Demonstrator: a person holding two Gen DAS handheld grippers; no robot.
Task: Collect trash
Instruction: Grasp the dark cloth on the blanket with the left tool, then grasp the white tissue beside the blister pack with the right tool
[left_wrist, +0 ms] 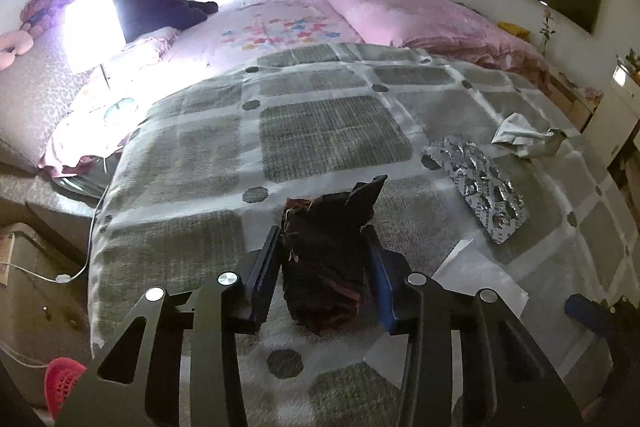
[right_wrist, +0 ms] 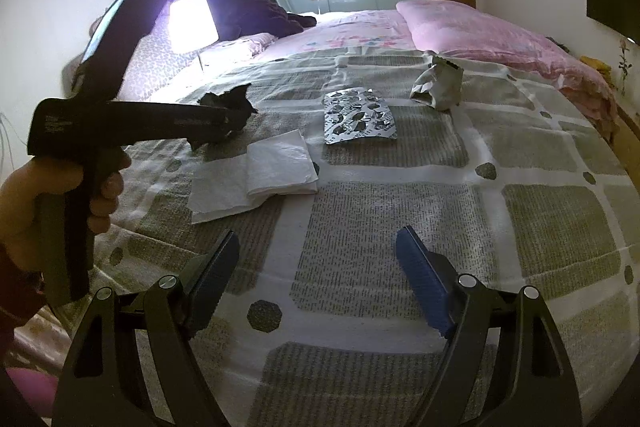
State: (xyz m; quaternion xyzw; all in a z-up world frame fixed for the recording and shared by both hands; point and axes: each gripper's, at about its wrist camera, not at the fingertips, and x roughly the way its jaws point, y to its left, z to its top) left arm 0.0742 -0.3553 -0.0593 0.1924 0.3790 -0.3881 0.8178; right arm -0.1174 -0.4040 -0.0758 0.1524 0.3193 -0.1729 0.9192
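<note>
My left gripper (left_wrist: 326, 259) is shut on a dark crumpled wrapper (left_wrist: 328, 251), held just above the grey checked blanket (left_wrist: 332, 139); the wrapper also shows in the right wrist view (right_wrist: 230, 105) at the tip of the left gripper. My right gripper (right_wrist: 318, 259) is open and empty over the blanket. Ahead of it lie a white folded tissue (right_wrist: 260, 179), a silver blister pack (right_wrist: 358, 121) and a crumpled grey paper bag (right_wrist: 438, 83). In the left wrist view the blister pack (left_wrist: 476, 187) and the paper bag (left_wrist: 524, 137) lie to the right, the tissue (left_wrist: 480, 279) near right.
A lit lamp (left_wrist: 94, 27) stands at the bed's left side. A pink quilt (left_wrist: 400, 11) and a dark plush toy (left_wrist: 156, 5) lie at the far end. A red perforated basket (left_wrist: 60, 383) sits low at the left. A white cable (left_wrist: 48, 277) runs beside the bed.
</note>
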